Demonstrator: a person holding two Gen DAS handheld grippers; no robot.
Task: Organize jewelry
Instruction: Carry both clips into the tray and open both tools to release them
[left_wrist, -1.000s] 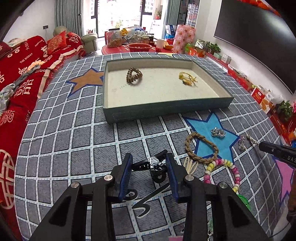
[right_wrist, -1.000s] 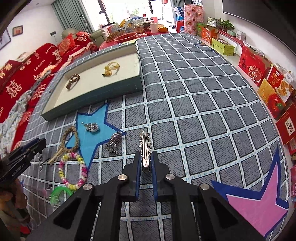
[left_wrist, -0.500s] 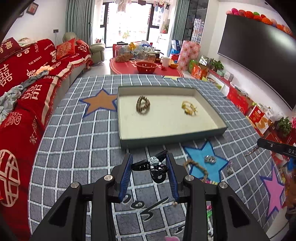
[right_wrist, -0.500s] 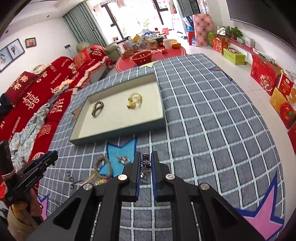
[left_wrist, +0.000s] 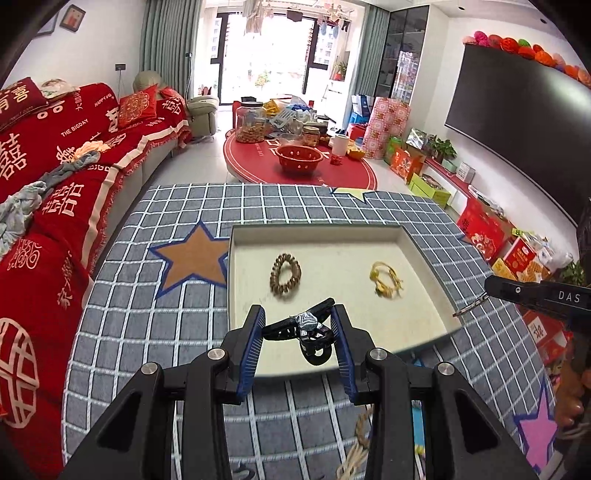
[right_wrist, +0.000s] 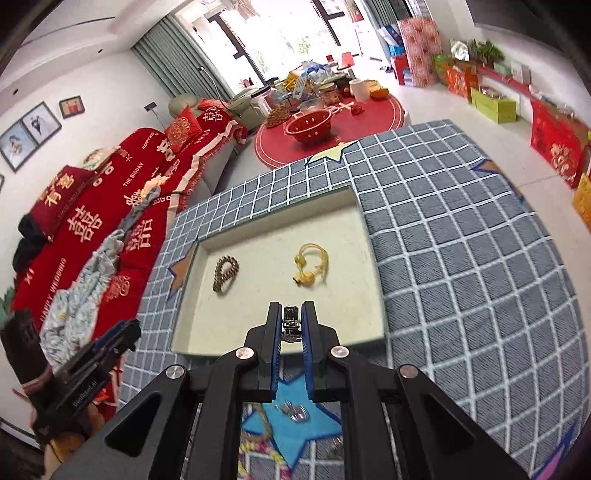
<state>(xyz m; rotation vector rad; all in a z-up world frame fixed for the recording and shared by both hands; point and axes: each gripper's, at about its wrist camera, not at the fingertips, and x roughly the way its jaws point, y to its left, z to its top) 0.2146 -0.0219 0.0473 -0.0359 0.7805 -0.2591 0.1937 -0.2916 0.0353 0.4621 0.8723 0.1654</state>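
Observation:
My left gripper (left_wrist: 298, 328) is shut on a black hair clip (left_wrist: 308, 330) with a silver centre and holds it above the near edge of the shallow tray (left_wrist: 317, 230). My right gripper (right_wrist: 291, 323) is shut on a silver metal hair clip (right_wrist: 290, 322), also raised over the tray's near edge (right_wrist: 192, 350). Inside the tray lie a brown bead bracelet (left_wrist: 284, 274) (right_wrist: 224, 274) and a yellow cord bracelet (left_wrist: 386, 280) (right_wrist: 309, 266). The right gripper (left_wrist: 458, 314) with the silver clip also shows in the left wrist view.
The tray sits on a grey checked cloth (left_wrist: 177, 317) with star patches. Below the right gripper lie a silver charm (right_wrist: 295, 411), a braided rope bracelet (right_wrist: 258, 424) and coloured beads (right_wrist: 258, 456). A red sofa (left_wrist: 48, 206) stands left, a red round table (left_wrist: 299, 166) beyond.
Both grippers have lifted off the cloth with their clips and moved forward, from beside the loose jewelry to above the tray's near edge.

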